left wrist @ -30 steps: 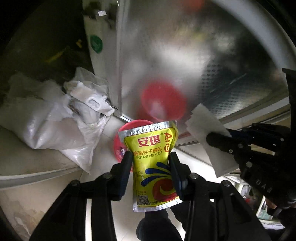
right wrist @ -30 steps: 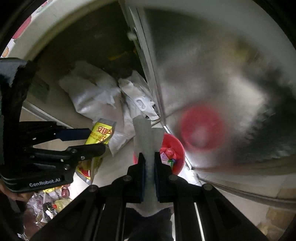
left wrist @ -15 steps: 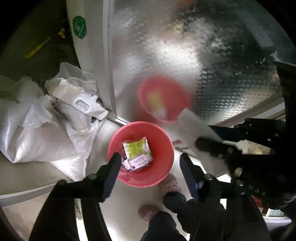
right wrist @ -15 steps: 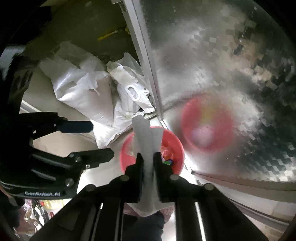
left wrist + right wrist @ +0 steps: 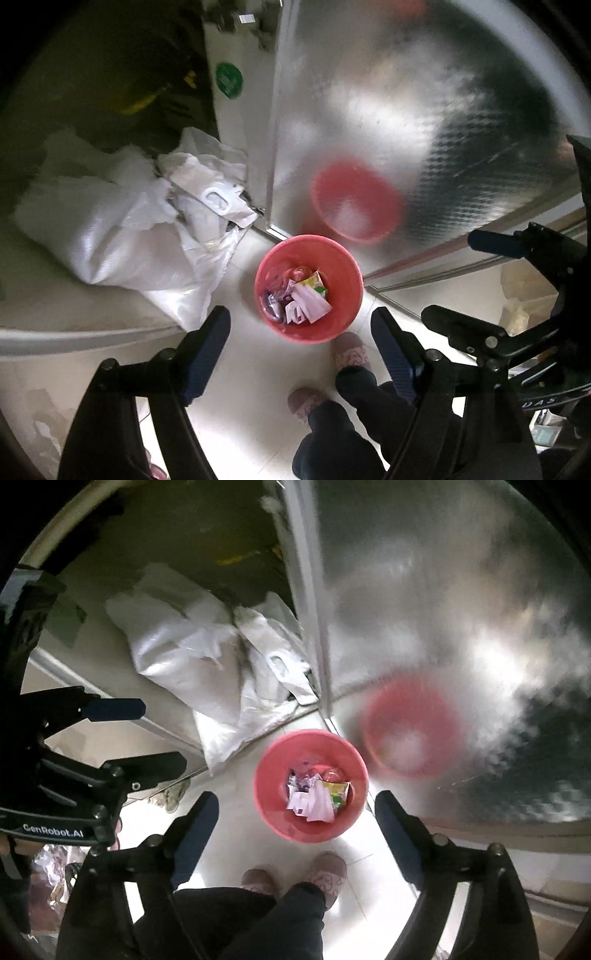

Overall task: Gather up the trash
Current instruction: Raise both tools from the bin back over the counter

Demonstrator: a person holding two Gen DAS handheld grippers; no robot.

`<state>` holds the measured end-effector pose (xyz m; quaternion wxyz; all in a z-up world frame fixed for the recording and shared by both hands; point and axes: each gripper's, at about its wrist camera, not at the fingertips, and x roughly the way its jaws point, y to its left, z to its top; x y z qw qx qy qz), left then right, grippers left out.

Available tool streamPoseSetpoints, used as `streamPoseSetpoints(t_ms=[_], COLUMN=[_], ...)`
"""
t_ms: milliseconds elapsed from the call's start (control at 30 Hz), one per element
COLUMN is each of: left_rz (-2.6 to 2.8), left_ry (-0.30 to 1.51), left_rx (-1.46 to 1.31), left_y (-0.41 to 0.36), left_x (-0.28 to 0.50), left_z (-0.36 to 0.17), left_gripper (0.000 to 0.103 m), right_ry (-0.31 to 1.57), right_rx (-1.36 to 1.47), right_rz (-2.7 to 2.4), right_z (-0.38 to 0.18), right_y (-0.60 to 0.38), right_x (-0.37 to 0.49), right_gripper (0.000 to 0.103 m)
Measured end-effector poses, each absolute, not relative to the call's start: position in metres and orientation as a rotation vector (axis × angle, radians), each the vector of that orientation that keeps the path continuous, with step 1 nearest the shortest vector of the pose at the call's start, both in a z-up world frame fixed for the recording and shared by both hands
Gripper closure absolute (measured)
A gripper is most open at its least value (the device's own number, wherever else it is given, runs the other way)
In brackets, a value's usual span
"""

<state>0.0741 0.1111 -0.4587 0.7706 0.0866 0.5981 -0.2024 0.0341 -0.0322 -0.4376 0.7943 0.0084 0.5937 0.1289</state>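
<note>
A red bin point(image 5: 343, 266) stands on the pale floor, directly below both grippers. In it lie a yellow yeast packet point(image 5: 314, 290), a white paper point(image 5: 310, 306) and other wrappers. My left gripper point(image 5: 301, 319) hangs above the bin, its jaws opening with nothing between them. In the right wrist view the same bin point(image 5: 273, 760) holds the packet point(image 5: 337, 793) and the paper point(image 5: 314, 805). My right gripper point(image 5: 297, 801) is also above it, jaws opening and empty. Each gripper shows at the edge of the other's view: right point(image 5: 476, 282), left point(image 5: 136, 736).
White woven sacks and plastic bags point(image 5: 122, 229) are piled left of the bin. A shiny metal door point(image 5: 406, 110) rises behind it and mirrors the bin. A person's slippers point(image 5: 351, 356) and dark trouser legs stand just in front of the bin.
My left gripper let go of the yellow yeast packet and my right gripper let go of the white paper. Both now lie in the red bin, and both jaws have spread wide.
</note>
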Motion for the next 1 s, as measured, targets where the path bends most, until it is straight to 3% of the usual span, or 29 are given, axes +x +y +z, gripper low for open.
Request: streamPoseSetpoints(t_ms=[167,633,1000], left_rz=[-0.433,-0.400,-0.427], left_ry=[1.273,1.084,0.942], left_rx=[0.171,0.128,0.126], left_y=[0.120,0.123,0.124], left_x=[0.056,0.029,0.026], left_z=[-0.393,-0.195,-0.088], left_gripper=[0.026,0.026,0.026], right_ry=[1.247,1.094,0.946], right_rx=[0.003,-0.029,-0.054], right_rz=[0.296,0.252,0.173], right_z=[-0.378,-0.191,-0.081], right_y=[-0.024,-0.032,-0.041], right_x=[0.025,0.013,0.007], right_gripper=[0.010,0.009,0.006])
